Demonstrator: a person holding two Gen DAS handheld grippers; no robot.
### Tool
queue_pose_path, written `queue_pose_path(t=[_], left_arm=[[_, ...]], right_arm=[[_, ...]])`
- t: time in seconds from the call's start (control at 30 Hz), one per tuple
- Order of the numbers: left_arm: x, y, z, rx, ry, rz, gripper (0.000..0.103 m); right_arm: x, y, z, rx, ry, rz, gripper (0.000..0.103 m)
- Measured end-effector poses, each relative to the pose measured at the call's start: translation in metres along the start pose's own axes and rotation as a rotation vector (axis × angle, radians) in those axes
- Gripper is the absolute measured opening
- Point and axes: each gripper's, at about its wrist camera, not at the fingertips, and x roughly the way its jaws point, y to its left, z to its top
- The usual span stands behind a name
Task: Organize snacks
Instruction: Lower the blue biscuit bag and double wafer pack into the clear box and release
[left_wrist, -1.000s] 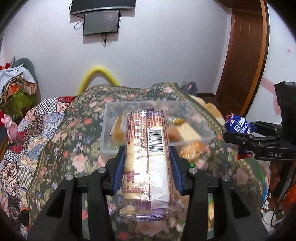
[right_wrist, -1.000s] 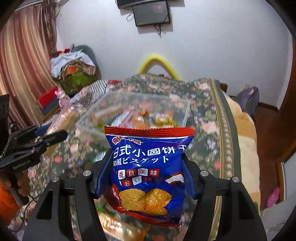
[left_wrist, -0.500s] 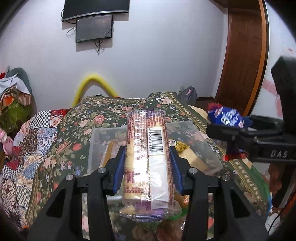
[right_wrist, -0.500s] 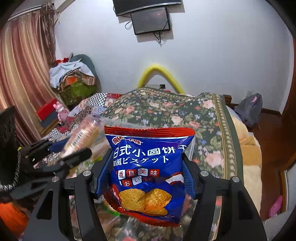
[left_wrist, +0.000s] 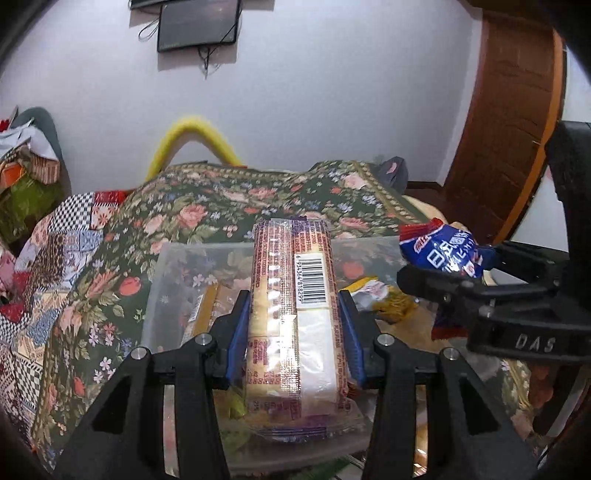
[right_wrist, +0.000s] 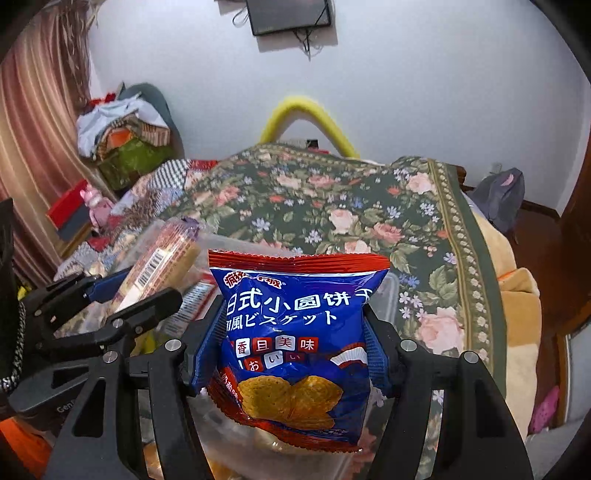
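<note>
Squarely between each jaws: biscuit sleeve (left_wrist: 295, 314), cracker bag (right_wrist: 295, 339).

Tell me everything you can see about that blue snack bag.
The blue biscuit bag is glossy foil with red crimped edges, white Chinese and Japanese lettering and pictured round crackers. Sealed and puffed, it stands upright, pinched at both sides by the right gripper, held above a clear plastic bin on the floral bedspread.

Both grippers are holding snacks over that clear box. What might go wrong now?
The left gripper and right gripper hang close together, so they might bump. The blue biscuit bag looks puffy and might get crushed or slip. The clear box already holds snacks, so the long cracker pack might not lie flat.
</note>
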Motion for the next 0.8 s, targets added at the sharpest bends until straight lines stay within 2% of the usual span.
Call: queue_pose_path(t=[0.2, 0.37, 0.57, 0.8], left_arm=[[0.017, 0.008, -0.006, -0.027, 0.039, 0.026, 0.045], [0.013, 0.008, -0.009, -0.032, 0.037, 0.041, 0.045], [-0.014, 0.007, -0.003, -0.025, 0.013, 0.021, 0.046], [-0.057, 0.002, -0.009, -0.001, 0.001, -0.003, 0.047]], right_arm=[[0.011, 0.007, -0.001, -0.044, 0.02, -0.018, 0.066], [0.015, 0.011, -0.001, -0.042, 0.035, -0.033, 0.067], [-0.006, 0.011, -0.003, -0.028, 0.0, -0.019, 0.071], [-0.052, 0.014, -0.012, -0.04, -0.048, -0.003, 0.076]])
